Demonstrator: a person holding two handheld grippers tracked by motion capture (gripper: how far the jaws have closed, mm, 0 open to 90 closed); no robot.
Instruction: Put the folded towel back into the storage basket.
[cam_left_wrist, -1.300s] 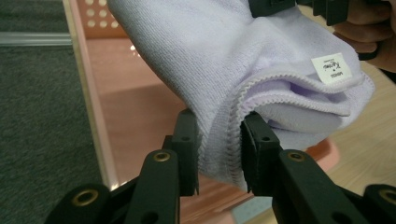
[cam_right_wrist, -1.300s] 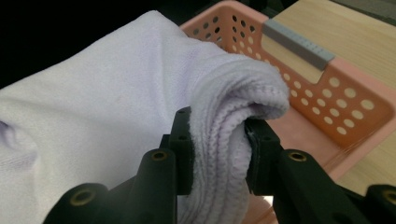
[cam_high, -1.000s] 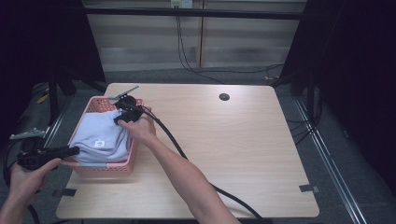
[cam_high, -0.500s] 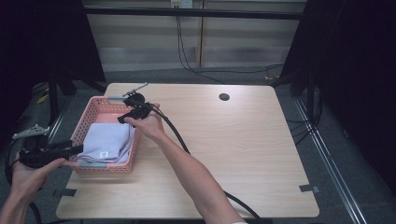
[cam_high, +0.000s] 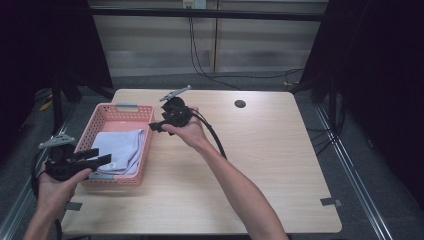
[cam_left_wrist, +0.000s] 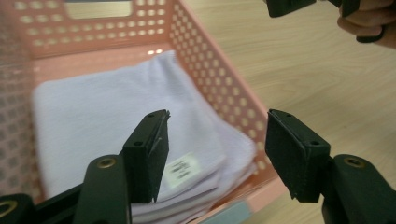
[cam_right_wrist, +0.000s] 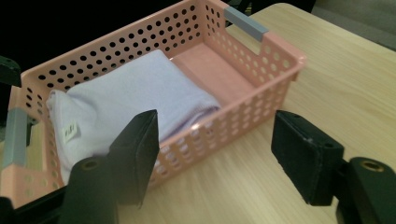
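Dark curtains ring a pale wooden table (cam_high: 260, 165), with grey floor and cables behind it at twelve o'clock. At eight o'clock in the high view, the left gripper (cam_high: 97, 159) hangs off the table's edge beside the pink basket (cam_high: 116, 111); its jaws have just been opening and stand apart with nothing between them, as the left gripper view confirms (cam_left_wrist: 217, 154). Inside the basket lies the folded lavender towel (cam_high: 120, 148), filling the half nearer the person, a small white label (cam_left_wrist: 180, 167) on its top fold. At one o'clock from the basket, the right gripper (cam_high: 156, 126) hovers just beside the rim, its jaws also freshly parted and empty (cam_right_wrist: 219, 154).

My judgement is that the towel is light, soft and limp: it will sag and unfold if lifted by one layer. A pinch through all layers at a folded edge or corner, ideally two corners at once, should keep it together. The perforated basket looks light enough to slide if the cloth drags on it.
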